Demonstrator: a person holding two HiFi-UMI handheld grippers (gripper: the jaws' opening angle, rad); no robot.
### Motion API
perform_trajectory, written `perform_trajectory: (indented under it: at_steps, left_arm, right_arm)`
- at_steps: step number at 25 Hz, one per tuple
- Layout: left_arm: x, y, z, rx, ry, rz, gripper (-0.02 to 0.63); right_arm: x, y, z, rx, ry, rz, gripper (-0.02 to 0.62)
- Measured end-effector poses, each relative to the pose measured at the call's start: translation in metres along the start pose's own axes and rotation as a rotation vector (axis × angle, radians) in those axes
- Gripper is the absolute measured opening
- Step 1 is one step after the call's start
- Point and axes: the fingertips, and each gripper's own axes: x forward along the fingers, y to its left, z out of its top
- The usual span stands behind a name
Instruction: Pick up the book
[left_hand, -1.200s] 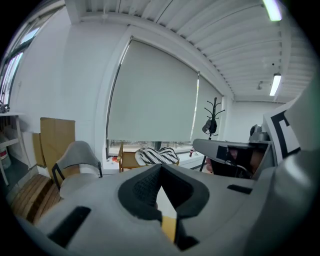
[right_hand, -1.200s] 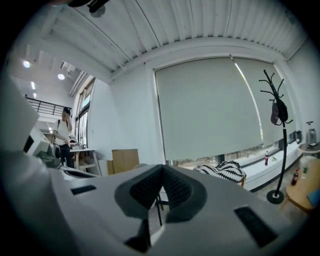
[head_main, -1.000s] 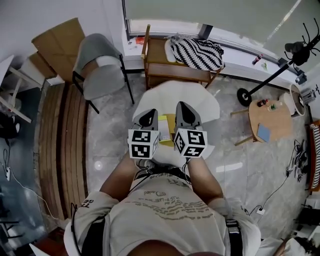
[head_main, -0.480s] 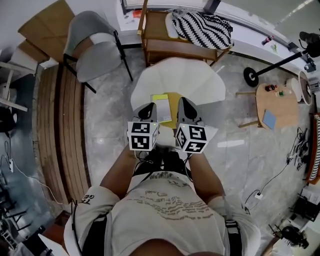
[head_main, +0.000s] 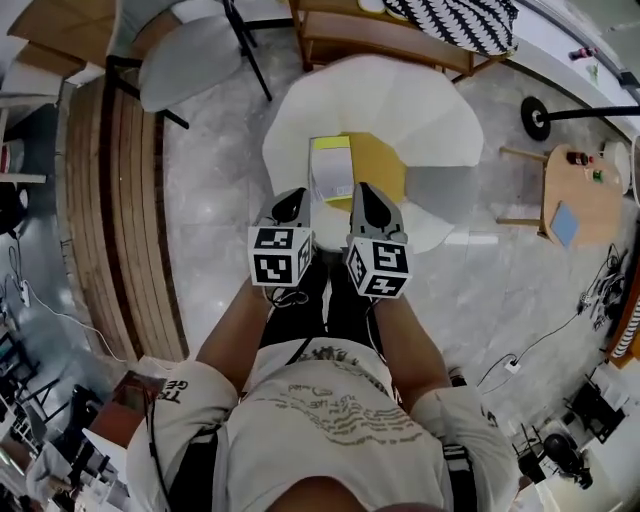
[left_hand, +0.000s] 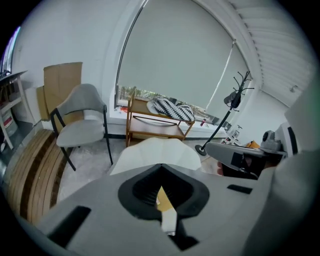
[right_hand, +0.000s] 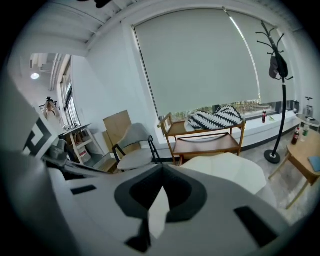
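A yellow book (head_main: 377, 166) lies on the round white table (head_main: 420, 110), with a paler printed part (head_main: 330, 172) along its left side. Both grippers hang side by side over the table's near edge, just short of the book. My left gripper (head_main: 290, 205) is shut with nothing in it; in the left gripper view (left_hand: 162, 190) only a sliver of yellow and white shows through the gap behind the closed tips. My right gripper (head_main: 365, 198) also looks shut and empty (right_hand: 162, 187), and it points at the table (right_hand: 225, 170).
A grey chair (head_main: 190, 60) stands at the far left of the table. Behind it is a wooden rack (head_main: 400, 35) with a striped cushion. A small wooden side table (head_main: 585, 195) and a coat stand's base (head_main: 535, 118) are at the right. Wooden slats (head_main: 120, 220) run along the left.
Both grippers have sunk toward the table's near edge, side by side. The head view has tipped down, so the book and table show more fully. The jaws stayed shut.
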Motion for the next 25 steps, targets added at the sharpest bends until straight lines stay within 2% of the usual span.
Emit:
perform_trajectory:
  at_steps: [7, 13, 17, 21, 23, 25]
  left_arm:
    - [0.051, 0.028, -0.068, -0.042, 0.101, 0.019, 0.012]
    - [0.107, 0.051, -0.136, -0.103, 0.162, 0.040, 0.012]
    - [0.153, 0.053, -0.170, -0.094, 0.212, -0.021, 0.012]
    - [0.195, 0.068, -0.207, -0.098, 0.241, -0.023, 0.012]
    - [0.215, 0.077, -0.230, -0.145, 0.254, -0.029, 0.012]
    - [0.232, 0.084, -0.252, -0.242, 0.267, -0.052, 0.012]
  right_arm:
    - [0.037, -0.023, -0.083, 0.054, 0.106, 0.017, 0.026]
    - [0.062, -0.041, -0.182, 0.084, 0.201, 0.017, 0.026]
    - [0.080, -0.051, -0.216, 0.078, 0.213, 0.031, 0.026]
    - [0.101, -0.062, -0.243, 0.079, 0.222, 0.037, 0.026]
    - [0.109, -0.069, -0.256, 0.085, 0.229, 0.036, 0.026]
    - [0.116, -0.074, -0.267, 0.094, 0.237, 0.037, 0.026]
